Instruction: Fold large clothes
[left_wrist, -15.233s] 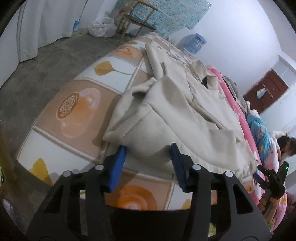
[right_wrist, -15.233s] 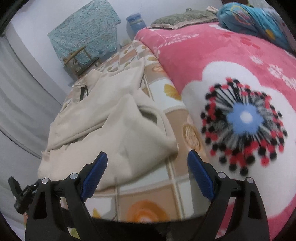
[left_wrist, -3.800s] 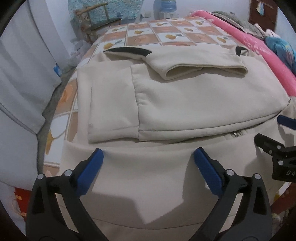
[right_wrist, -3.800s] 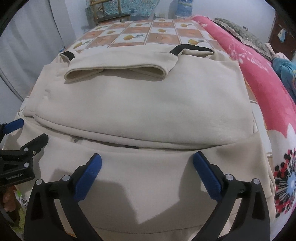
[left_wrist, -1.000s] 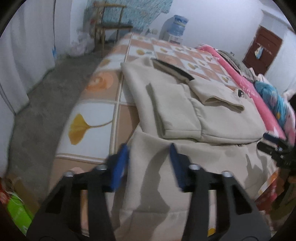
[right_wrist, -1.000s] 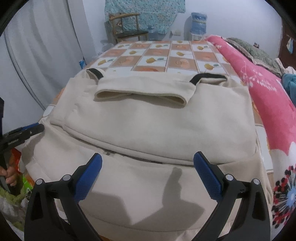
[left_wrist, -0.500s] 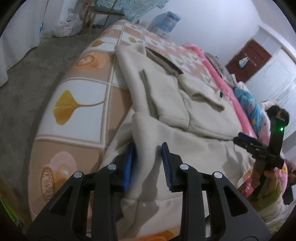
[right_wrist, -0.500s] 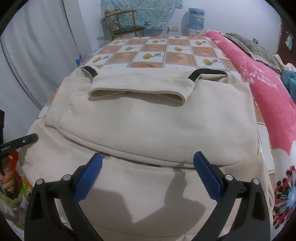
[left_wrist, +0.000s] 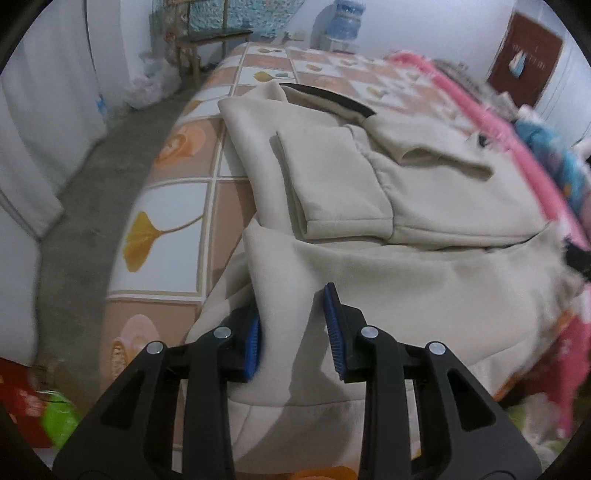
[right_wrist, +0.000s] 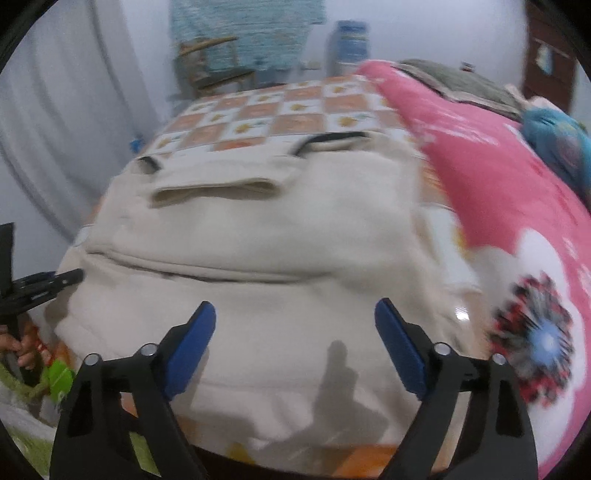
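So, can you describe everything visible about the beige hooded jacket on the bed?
The beige hooded jacket looks like thick, soft fleece. It lies partly folded on the checked bedsheet, sleeves folded in over the body, with the dark-lined hood at the far end. Its near hem hangs over the bed's edge. The left hand-held gripper pinches a raised fold at the near left corner; the right hand-held gripper hovers open above it.

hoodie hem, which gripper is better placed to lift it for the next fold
Left. The left gripper is already shut on a ridge of the hoodie at its near left corner. The right gripper hangs above the cloth, jaws wide and just closing, pinching nothing.
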